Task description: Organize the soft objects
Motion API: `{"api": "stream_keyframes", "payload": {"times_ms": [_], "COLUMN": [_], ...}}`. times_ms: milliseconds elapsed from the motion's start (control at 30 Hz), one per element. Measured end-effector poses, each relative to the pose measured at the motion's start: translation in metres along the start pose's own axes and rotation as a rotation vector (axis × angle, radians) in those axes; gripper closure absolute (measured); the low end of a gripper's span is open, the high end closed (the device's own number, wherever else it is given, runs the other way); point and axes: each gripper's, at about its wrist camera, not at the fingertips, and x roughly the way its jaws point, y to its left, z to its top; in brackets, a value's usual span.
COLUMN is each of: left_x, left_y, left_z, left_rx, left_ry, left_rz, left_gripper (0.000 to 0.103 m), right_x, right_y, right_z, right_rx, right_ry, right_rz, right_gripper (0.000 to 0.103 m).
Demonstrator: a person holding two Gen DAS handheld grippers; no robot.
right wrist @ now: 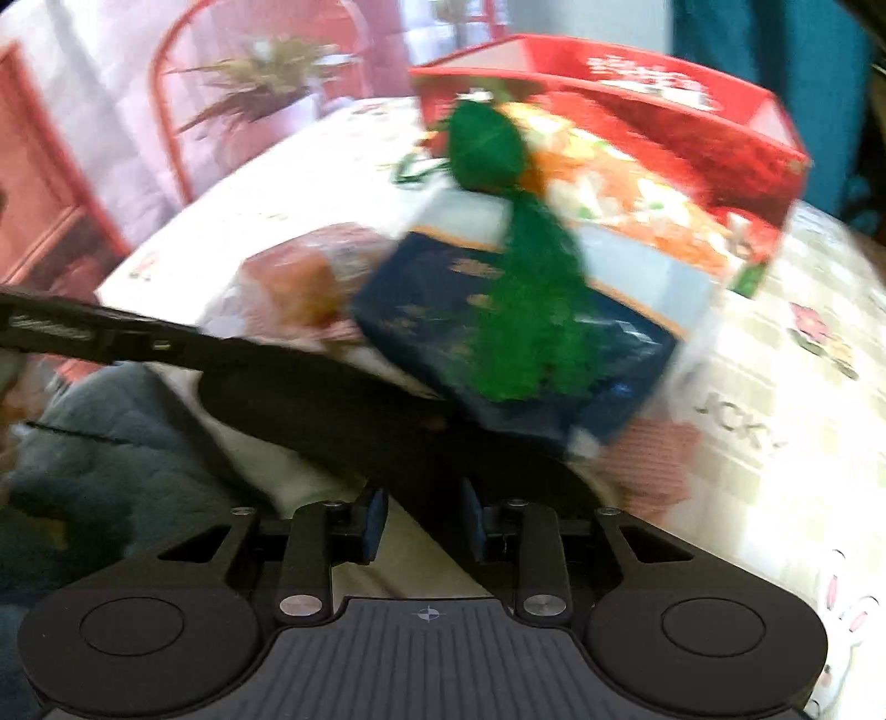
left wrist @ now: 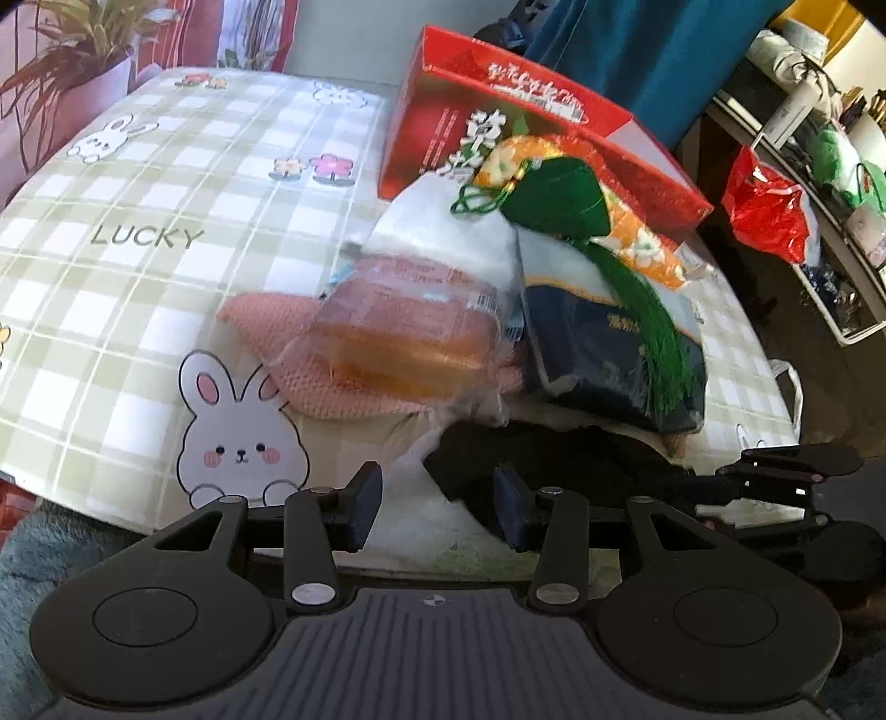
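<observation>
Left claw [left wrist: 437, 507] part open, empty, at black cloth [left wrist: 554, 459]. Right claw [right wrist: 423, 523] narrowly parted, grip uncertain. Bread pack [left wrist: 404, 332], navy pack [left wrist: 603, 354], green tassel [left wrist: 559, 199] before red box [left wrist: 531, 122]; on counter [left wrist: 138, 277].

The bench [left wrist: 138, 288] is carrying a pile toward its right side. At the back the box [left wrist: 554, 127] is standing, with the pouch [left wrist: 554, 188] leaning on its front and the tassel [left wrist: 642, 310] trailing down over the packet [left wrist: 598, 354]. Left of the packet the bread bag [left wrist: 404, 338] is lying on the knit mat [left wrist: 343, 399]. Nearest the camera, dark cloth [left wrist: 554, 459] is lying at the bench's front edge. The plant [left wrist: 72, 50] is standing behind the bench, far left.
</observation>
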Motion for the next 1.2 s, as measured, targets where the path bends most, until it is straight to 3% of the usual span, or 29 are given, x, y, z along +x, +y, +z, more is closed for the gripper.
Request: {"api": "stream_keyframes", "payload": {"times_ms": [367,633,800,933,1200], "left_x": [0.004,0.01,0.013,0.011,0.004], "left_y": [0.002,0.005,0.006,0.009,0.003], "left_z": [-0.003,-0.004,-0.004,-0.002,0.0], "left_rx": [-0.012,-0.023,-0.023,-0.037,0.031], "left_ry": [0.008,0.015,0.015,0.004,-0.007], "left_rz": [0.007,0.003,0.002,-0.027,-0.074], "left_gripper": [0.057,0.057,0.057,0.056,0.056], "right_x": [0.008,0.024,0.039,0.035,0.031], "right_y": [0.022,0.038,0.047,0.046,0.025], "right_z": [0.007,0.008,0.009,0.012,0.014], "right_rx": [-0.088,-0.156,-0.205,-0.211,-0.151], "right_ry": [0.054,0.125,0.172,0.136,0.081], "right_rz": [0.09,0.119,0.058,-0.005,-0.1], "right_gripper": [0.077,0.063,0.06,0.068,0.068]}}
